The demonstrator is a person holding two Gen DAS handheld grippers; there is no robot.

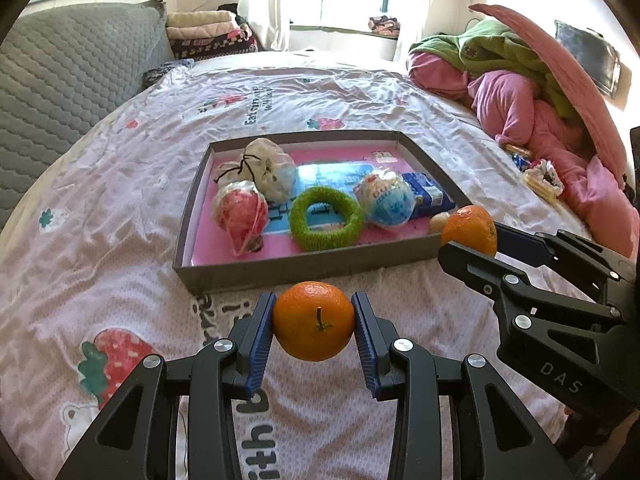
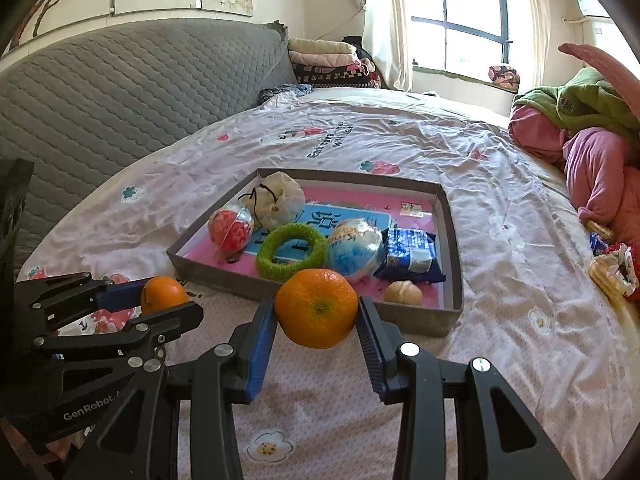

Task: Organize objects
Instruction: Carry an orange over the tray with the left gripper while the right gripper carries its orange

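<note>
Two oranges are in your grippers, one in each. Your left gripper (image 1: 314, 326) squeezes the first orange (image 1: 314, 326) between its blue pads, and it hangs above the bed sheet (image 1: 120, 240), just in front of the gray tray (image 1: 304, 270). Your right gripper (image 2: 317, 314) squeezes the second orange (image 2: 317, 314) the same way, close to the tray's near wall, toward its right corner.

Lots of things are already in the tray: a white cloth bag (image 1: 266, 168), a red ball in plastic (image 1: 240, 214), a green fuzzy ring (image 1: 326, 224), a blue and white ball (image 1: 388, 200), a blue packet (image 1: 426, 194) and a small tan shell-like thing (image 2: 403, 293). So it looks like much of the job is done.

What is left, you can guess, is to put both oranges in the tray. You have free pink floor near the front wall. Some small things (image 2: 612, 268) also lie on the sheet by the pink blanket (image 1: 560, 140), so they may need picking up too.
</note>
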